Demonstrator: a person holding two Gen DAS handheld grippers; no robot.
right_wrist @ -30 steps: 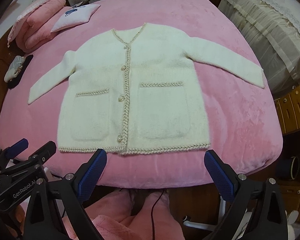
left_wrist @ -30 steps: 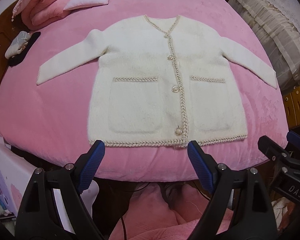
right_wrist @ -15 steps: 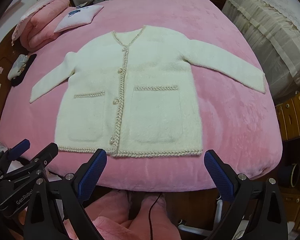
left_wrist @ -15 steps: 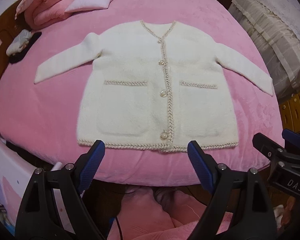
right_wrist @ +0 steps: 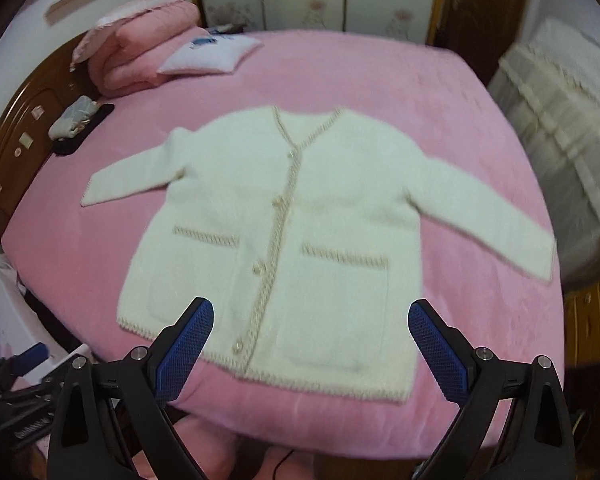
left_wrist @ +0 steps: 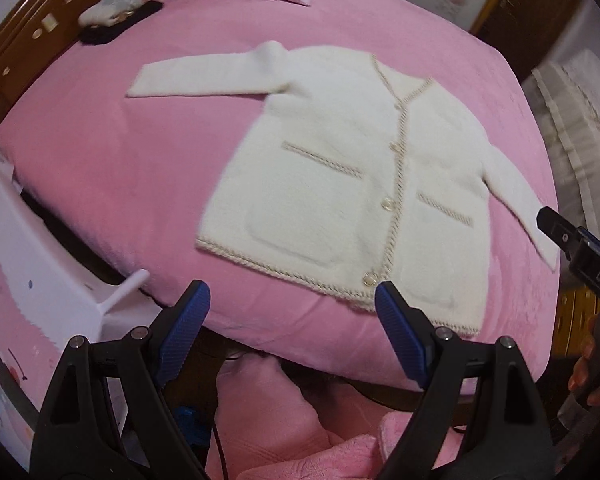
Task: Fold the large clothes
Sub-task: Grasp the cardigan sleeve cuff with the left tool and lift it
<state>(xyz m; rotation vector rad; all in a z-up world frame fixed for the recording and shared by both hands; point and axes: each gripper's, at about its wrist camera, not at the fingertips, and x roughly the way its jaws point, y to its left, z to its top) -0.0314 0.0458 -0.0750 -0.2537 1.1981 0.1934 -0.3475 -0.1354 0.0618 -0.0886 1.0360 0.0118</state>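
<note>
A fluffy white cardigan (left_wrist: 340, 184) (right_wrist: 300, 240) with braided beige trim, pearl buttons and two front pockets lies flat and buttoned on the pink bed (left_wrist: 100, 168) (right_wrist: 380, 92), both sleeves spread outward. My left gripper (left_wrist: 292, 320) hovers open over the bed's near edge, just short of the hem, with nothing between its blue pads. My right gripper (right_wrist: 310, 336) also stands open, above the hem near the lowest button, holding nothing. The right gripper's black body (left_wrist: 580, 252) shows at the right edge of the left wrist view, close to the right cuff.
A small white pillow (right_wrist: 208, 56) and folded pink bedding (right_wrist: 140, 48) lie at the bed's far end. A dark and pale bundle (right_wrist: 78, 124) rests by the wooden headboard (right_wrist: 16, 140). Cream lace fabric (right_wrist: 560, 120) lies at right, a white panel (left_wrist: 40, 280) at left.
Both views have swung and rolled: the cardigan now sits tilted and closer in each. The left gripper shifted leftward along the bed edge; the right gripper moved in over the hem. Both stayed open.
</note>
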